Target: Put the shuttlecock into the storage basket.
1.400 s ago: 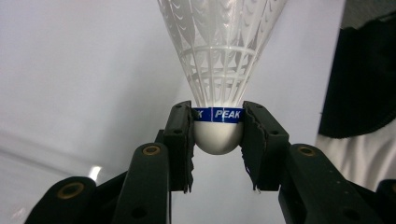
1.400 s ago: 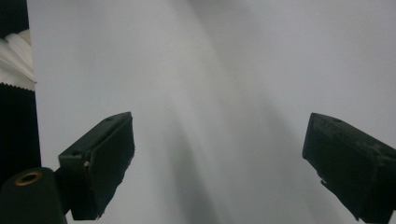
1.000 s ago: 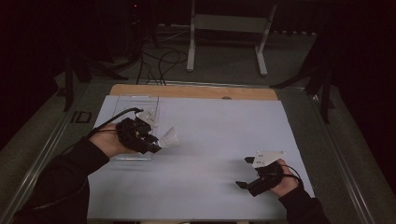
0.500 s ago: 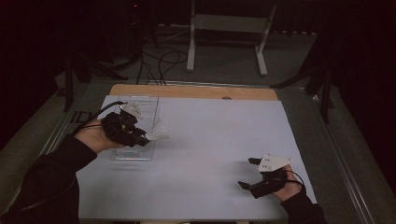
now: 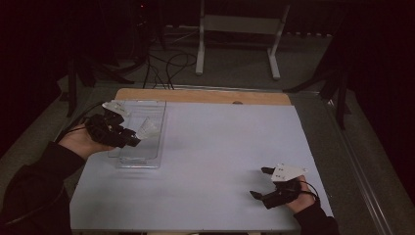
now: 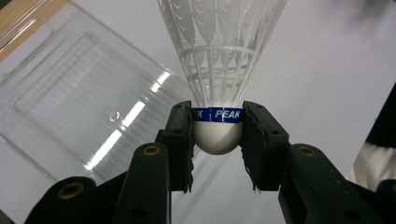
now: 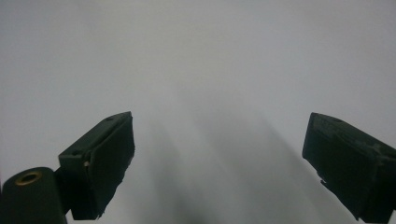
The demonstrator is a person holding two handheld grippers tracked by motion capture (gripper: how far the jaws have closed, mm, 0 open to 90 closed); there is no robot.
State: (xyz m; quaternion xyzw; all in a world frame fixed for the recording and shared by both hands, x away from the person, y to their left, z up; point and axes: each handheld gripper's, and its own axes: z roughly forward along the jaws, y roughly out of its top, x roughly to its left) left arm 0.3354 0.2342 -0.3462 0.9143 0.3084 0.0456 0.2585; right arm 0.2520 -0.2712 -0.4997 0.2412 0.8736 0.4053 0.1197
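My left claw (image 6: 217,135) is clenched on the round white base of a shuttlecock (image 6: 218,70), whose long axis runs straight out from my jaws, skirt pointing away from me. In the high view I hold it over the clear plastic tray (image 5: 147,159), which lies near the tabletop's (image 5: 220,147) far left corner; so the tray is directly below the shuttlecock. My right claw (image 5: 262,182) rests released and bare near the near right corner, well apart, so the left is the nearer one.
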